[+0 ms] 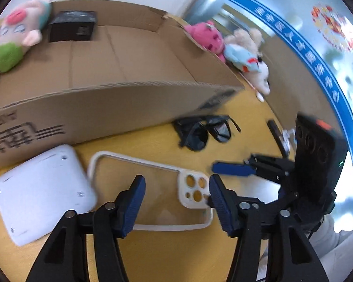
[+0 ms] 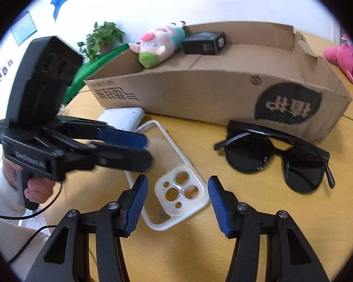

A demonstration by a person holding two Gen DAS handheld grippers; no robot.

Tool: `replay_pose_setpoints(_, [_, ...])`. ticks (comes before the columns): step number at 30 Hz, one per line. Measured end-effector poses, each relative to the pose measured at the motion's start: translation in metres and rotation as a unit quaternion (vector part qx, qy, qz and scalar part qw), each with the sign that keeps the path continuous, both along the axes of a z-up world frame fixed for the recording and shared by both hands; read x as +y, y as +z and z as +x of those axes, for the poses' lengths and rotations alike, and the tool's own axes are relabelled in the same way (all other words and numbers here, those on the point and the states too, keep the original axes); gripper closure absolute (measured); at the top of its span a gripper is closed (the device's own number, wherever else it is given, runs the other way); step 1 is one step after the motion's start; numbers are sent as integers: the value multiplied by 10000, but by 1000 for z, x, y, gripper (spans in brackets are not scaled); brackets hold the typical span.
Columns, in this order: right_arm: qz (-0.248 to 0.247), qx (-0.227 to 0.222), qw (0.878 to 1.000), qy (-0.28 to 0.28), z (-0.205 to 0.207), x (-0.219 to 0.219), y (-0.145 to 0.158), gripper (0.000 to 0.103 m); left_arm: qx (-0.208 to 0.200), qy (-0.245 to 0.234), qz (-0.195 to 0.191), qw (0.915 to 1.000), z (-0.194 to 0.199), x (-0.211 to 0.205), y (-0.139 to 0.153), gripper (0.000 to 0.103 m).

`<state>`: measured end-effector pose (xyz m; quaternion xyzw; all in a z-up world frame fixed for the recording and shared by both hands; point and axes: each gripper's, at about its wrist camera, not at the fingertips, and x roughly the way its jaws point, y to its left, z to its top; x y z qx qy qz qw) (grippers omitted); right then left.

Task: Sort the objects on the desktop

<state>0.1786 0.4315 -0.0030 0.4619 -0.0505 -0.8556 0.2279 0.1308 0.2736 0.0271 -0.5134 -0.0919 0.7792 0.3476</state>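
A clear phone case with a white rim [image 1: 153, 199] [image 2: 176, 188] lies flat on the yellow table. My left gripper [image 1: 176, 185] is open and hovers over the case's middle. My right gripper [image 2: 177, 188] is open above the case's camera-cutout end. Black sunglasses [image 1: 204, 131] [image 2: 277, 155] lie beside the cardboard box [image 1: 106, 108] [image 2: 223, 94]. A white flat device [image 1: 42, 192] [image 2: 122, 117] lies next to the case. Inside the box are a pig plush [image 1: 16, 33] [image 2: 157, 44] and a small black box [image 1: 71, 25] [image 2: 203, 42].
A pink plush [image 1: 207, 35] [image 2: 346, 61] and a white-and-blue plush [image 1: 247, 56] lie behind the box. A black pen-like object [image 1: 274, 129] lies on the table at the right. A potted plant [image 2: 103, 37] stands by the wall. Each gripper shows in the other's view [image 1: 235, 169] [image 2: 134, 148].
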Motion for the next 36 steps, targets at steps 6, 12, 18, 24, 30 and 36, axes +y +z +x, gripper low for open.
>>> replay_pose_setpoints(6, [222,-189,9996,-31,8,5,-2,31,304,176,-380,9987,-27,-1,0,27])
replay_pose_setpoints(12, [50,-173,9998,-8,18,-9,-3,22,242,-153,-547,9981,-33,-1,-8,27])
replay_pose_setpoints(18, [24,-394,9992,-40,18,-14,-14,21,250,-193,-913,9953,-22,-14,-7,27])
replay_pose_setpoints(24, [248,-380,9990,-44,12,-12,-13,21,75,70,-1045,9945,-15,-40,-5,27])
replay_pose_setpoints(30, [48,-416,9991,67,7,-21,-9,21,-23,143,-1037,9945,-13,-48,-4,27])
replay_pose_setpoints(36, [-47,-383,9992,144,4,-30,-8,21,-85,323,-1161,9927,-15,-65,-2,27])
